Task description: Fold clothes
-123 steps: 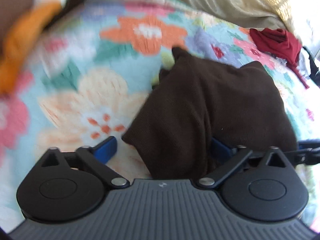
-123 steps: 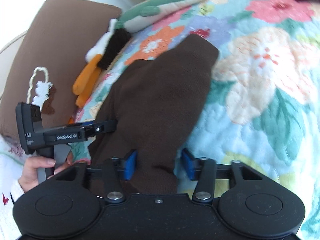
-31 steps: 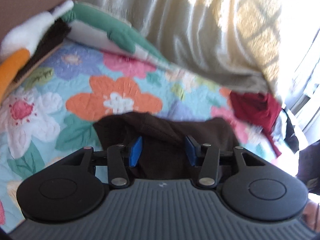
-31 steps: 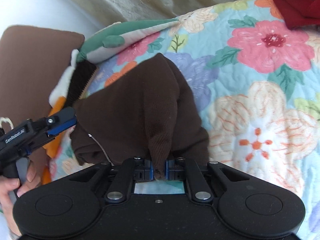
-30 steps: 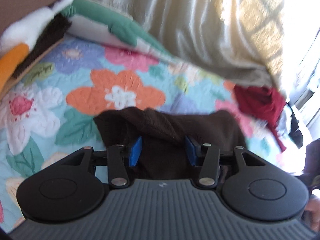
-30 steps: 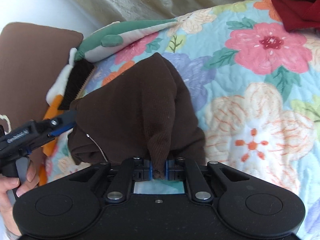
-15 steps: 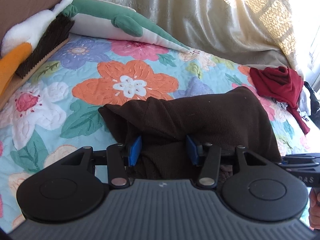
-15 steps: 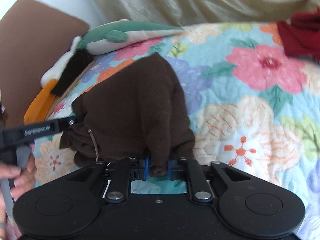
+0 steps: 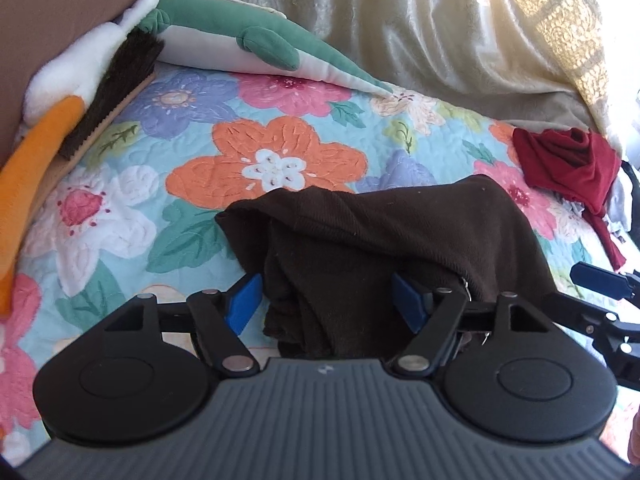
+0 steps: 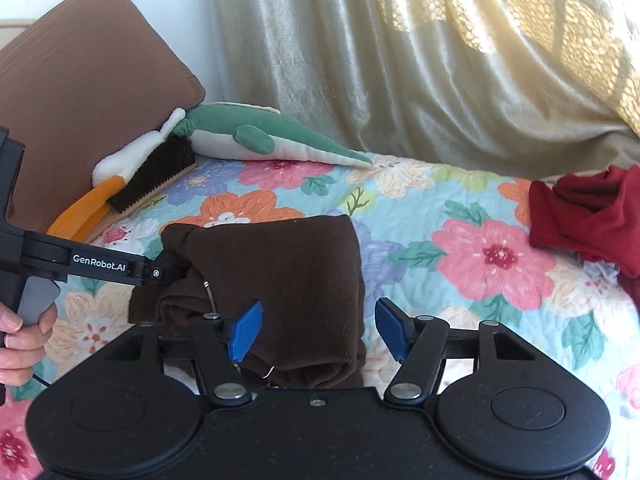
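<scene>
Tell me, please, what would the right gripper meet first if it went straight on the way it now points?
Most likely the folded brown garment, which lies between the opening pads of the right gripper; depth is hard to judge.

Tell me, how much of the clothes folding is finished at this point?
Done: the brown garment lies in a folded bundle on the floral quilt. In hand: nothing; the left tool and the right tool are both opening, cloth between their pads but not pinched. Left: the red garment sits crumpled, still unfolded.
</scene>
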Motion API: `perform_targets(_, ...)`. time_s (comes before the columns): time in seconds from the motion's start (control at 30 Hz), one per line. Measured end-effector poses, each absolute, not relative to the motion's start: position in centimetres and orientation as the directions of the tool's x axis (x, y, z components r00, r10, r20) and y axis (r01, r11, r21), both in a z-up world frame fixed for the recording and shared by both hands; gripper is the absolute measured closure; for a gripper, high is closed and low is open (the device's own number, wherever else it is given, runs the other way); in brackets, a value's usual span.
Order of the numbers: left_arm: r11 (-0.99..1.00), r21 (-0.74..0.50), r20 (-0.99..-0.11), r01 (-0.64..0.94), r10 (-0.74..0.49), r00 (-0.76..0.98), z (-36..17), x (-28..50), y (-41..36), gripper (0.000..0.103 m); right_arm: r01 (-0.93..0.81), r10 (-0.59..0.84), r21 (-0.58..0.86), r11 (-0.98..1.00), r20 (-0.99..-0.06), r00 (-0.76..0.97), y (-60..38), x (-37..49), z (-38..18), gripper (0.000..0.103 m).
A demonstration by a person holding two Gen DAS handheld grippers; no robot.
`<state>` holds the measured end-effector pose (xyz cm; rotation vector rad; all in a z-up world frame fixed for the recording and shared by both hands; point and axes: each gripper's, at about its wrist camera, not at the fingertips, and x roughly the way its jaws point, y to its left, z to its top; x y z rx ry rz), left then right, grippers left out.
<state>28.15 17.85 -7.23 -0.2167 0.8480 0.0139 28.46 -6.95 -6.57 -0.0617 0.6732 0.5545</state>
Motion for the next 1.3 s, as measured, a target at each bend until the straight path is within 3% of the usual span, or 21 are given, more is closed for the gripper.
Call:
perform_targets(0.17, 0.986, -0.139, -0.774, -0.094, -0.048, 0.632, -5.7, 26.5, 16.8, 0.018, -0.472, 0.473, 0.187, 0.861, -0.634, 0.612, -7.5, 26.6, -6.2, 0.032)
perform_targets(0.2, 0.987, -0.128, -0.782, -0.093, -0.043, 0.622, -5.6, 26.1, 16.4, 0.015, -0.476, 0.493, 0.213, 0.853, -0.628, 0.603, -7.9, 26.2, -6.1, 0.028)
perform_targets(0.23, 0.989, -0.113, -0.792, -0.092, -0.033, 0.61, -5.7, 25.7, 15.9, 0.014, -0.489, 0.52, 0.239, 0.839, -0.617, 0.591, -8.1, 25.8, -6.2, 0.017)
perform_targets(0.3, 0.993, -0.071, -0.812, -0.095, -0.002, 0.584, -6.5, 24.7, 15.0, 0.013, -0.512, 0.568, 0.285, 0.811, -0.595, 0.569, -8.6, 25.1, -6.3, 0.01)
perform_targets(0.47, 0.997, -0.013, -0.858, -0.073, 0.027, 0.514, -8.5, 22.2, 13.4, 0.013, -0.502, 0.539, 0.252, 0.827, -0.607, 0.584, -8.7, 23.1, -6.5, 0.01)
perform_targets(0.67, 0.997, -0.029, -0.849, -0.067, 0.01, 0.528, -7.6, 20.0, 13.8, 0.013, -0.502, 0.502, 0.196, 0.842, -0.625, 0.598, -8.9, 20.8, -5.9, 0.01)
perform_targets(0.97, 0.995, -0.014, -0.844, -0.101, 0.042, 0.535, -7.5, 18.1, 13.9, 0.013, -0.537, 0.55, 0.228, 0.813, -0.605, 0.576, -8.5, 17.6, -5.3, 0.01)
perform_targets(1.1, 0.995, 0.038, -0.8, -0.098, 0.089, 0.594, -6.7, 16.1, 12.8, 0.013, -0.528, 0.527, 0.197, 0.826, -0.603, 0.599, -8.5, 17.3, -4.7, 0.01)
perform_targets(1.3, 0.998, 0.037, -0.761, -0.047, 0.059, 0.646, -5.0, 14.4, 11.1, 0.013, -0.468, 0.441, 0.136, 0.873, -0.629, 0.64, -8.8, 16.9, -4.5, 0.01)
